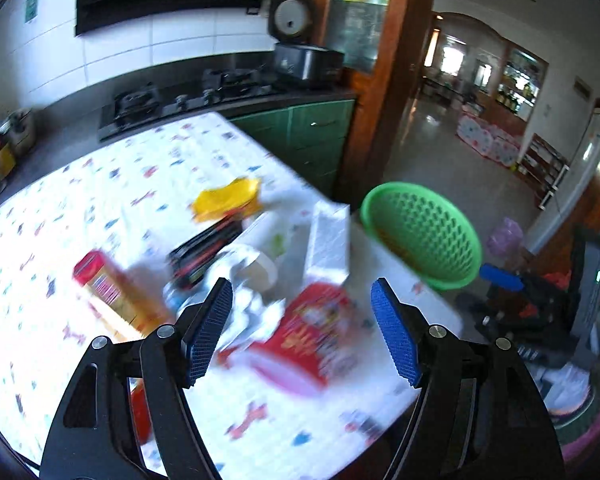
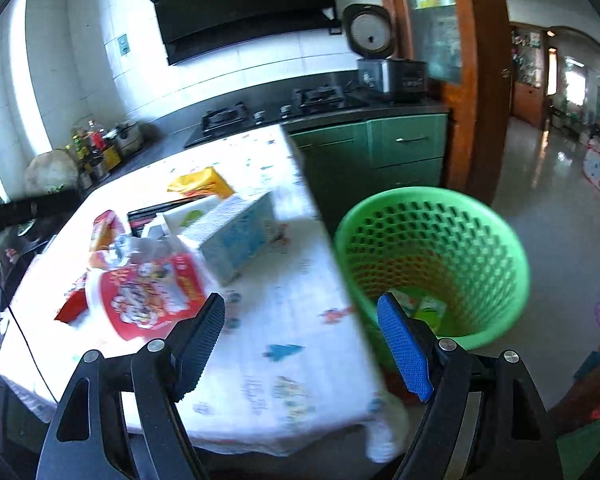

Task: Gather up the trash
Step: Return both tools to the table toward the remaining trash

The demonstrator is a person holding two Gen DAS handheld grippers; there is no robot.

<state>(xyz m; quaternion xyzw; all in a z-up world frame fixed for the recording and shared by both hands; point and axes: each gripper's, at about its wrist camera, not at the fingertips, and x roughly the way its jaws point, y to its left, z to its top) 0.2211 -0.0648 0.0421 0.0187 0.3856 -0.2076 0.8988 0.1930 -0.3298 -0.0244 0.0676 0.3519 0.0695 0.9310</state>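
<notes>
Trash lies in a blurred heap on the tabletop (image 2: 292, 360), which wears a white cloth printed with small coloured figures. Nearest me is a red printed packet (image 2: 148, 292), toward the near left edge. Behind it a white and blue box (image 2: 236, 236) lies on its side, close to the right edge. A yellow wrapper (image 2: 200, 184) sits further back, toward the far edge by the stove, with something dark and flat just in front of it. At the left side I see a red and gold carton (image 1: 112, 292) on its side. The motion smear is heavy here, so I think there is a white cup among the pile, but I won't swear to it.

My left gripper (image 1: 302, 330) hangs over the heap with its blue-padded fingers well apart and nothing clamped between them. My right gripper (image 2: 302, 346) hangs over the near right corner of the tabletop, fingers also spread wide and empty.

Just off the right edge stands the green basket (image 2: 496, 240) on the floor, lattice walls, with a few bits of paper or packaging already lying at its bottom.

Beyond the far edge runs a dark counter with a gas hob (image 2: 284, 110), green cabinet doors below, and white tiles and a black hood above. A rice cooker (image 2: 392, 72) stands open at the counter's right end. Past a wooden door frame a shiny floor leads into another room.
</notes>
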